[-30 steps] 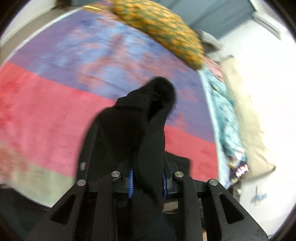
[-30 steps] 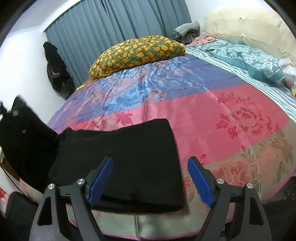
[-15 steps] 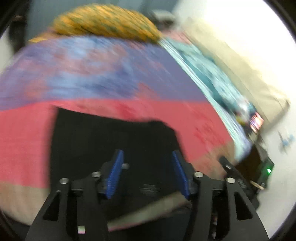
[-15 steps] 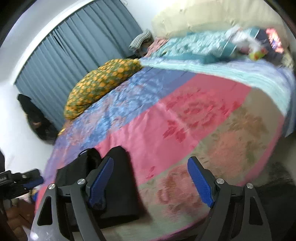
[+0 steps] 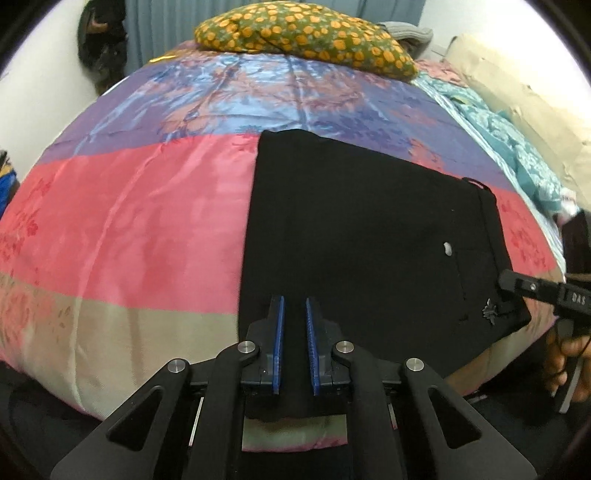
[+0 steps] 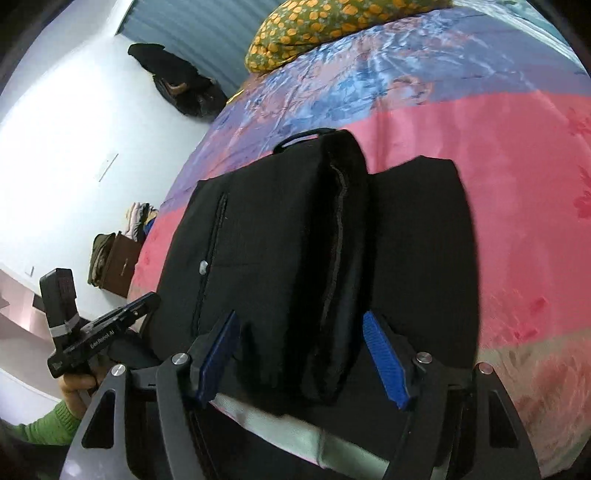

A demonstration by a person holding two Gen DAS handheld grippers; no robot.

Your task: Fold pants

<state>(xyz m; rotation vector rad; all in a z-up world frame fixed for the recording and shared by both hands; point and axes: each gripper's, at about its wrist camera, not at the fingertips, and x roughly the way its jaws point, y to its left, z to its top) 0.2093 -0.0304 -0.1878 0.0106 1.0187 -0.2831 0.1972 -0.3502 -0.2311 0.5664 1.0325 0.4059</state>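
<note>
Left tool (image 5: 294, 314): pads nearly together with a thin gap, nothing pinched, sitting over the near edge of the pants (image 5: 362, 229). Right tool (image 6: 301, 332): spread wide, released, straddling the waistband fold without gripping. Pants lie folded into a black rectangle on the bed (image 5: 129, 221), near its front edge, across the pink band of the quilt. Orange-spotted pillow (image 5: 306, 35) at the far end.

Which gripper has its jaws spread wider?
The right gripper: its blue pads stand far apart, straddling the pants. The left gripper's pads are nearly together.
</note>
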